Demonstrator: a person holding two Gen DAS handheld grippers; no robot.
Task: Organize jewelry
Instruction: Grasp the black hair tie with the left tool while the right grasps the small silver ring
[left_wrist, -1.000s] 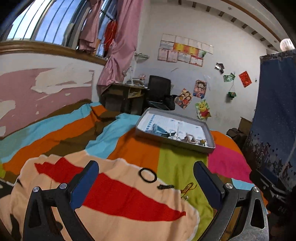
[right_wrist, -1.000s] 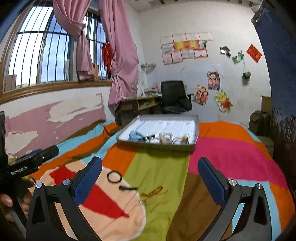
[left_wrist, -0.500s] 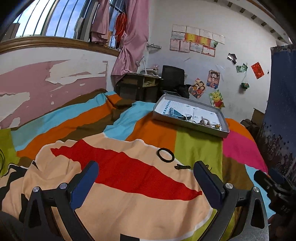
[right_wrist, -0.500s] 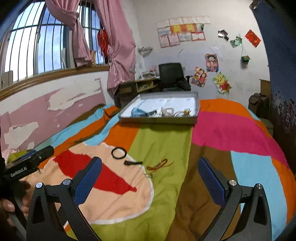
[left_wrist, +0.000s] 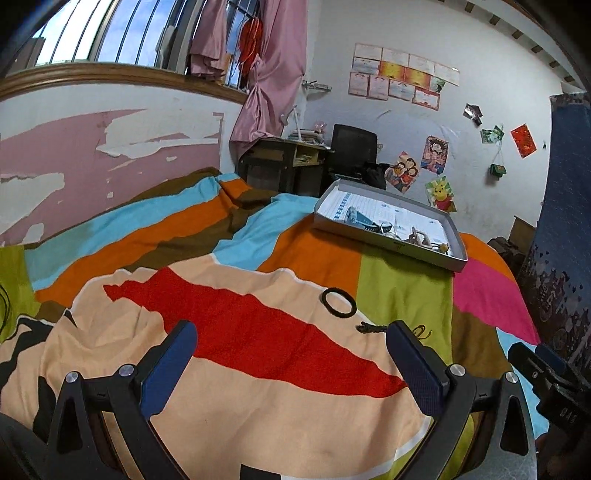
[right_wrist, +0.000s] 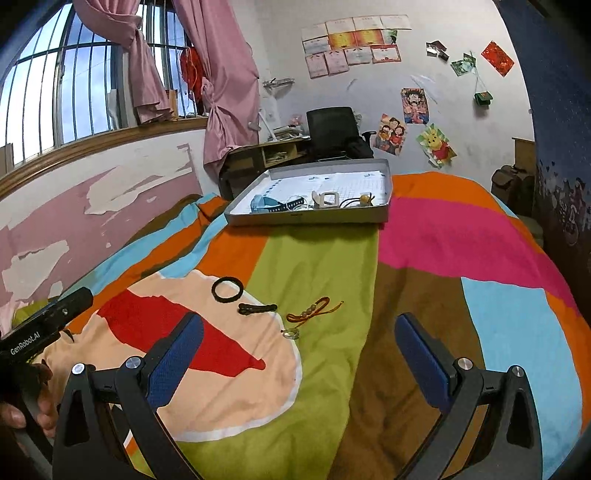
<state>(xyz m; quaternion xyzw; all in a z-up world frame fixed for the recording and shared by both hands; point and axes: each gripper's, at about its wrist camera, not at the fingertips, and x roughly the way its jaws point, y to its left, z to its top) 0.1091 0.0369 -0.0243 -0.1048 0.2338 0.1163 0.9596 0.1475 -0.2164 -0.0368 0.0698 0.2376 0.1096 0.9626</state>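
Both claws hover with fingers spread wide, gripping nothing: left claw (left_wrist: 291, 354); right claw (right_wrist: 299, 339). Just beyond them on the bedspread (right_wrist: 443, 236) lie a black ring (right_wrist: 227, 290), black clip (right_wrist: 257, 308), orange cord (right_wrist: 314, 312); far off, a grey tray (right_wrist: 306, 218) holds more jewelry.

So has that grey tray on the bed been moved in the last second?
No. The grey tray sits on the same orange and green stripes of the bedspread; only the cameras have pulled back.
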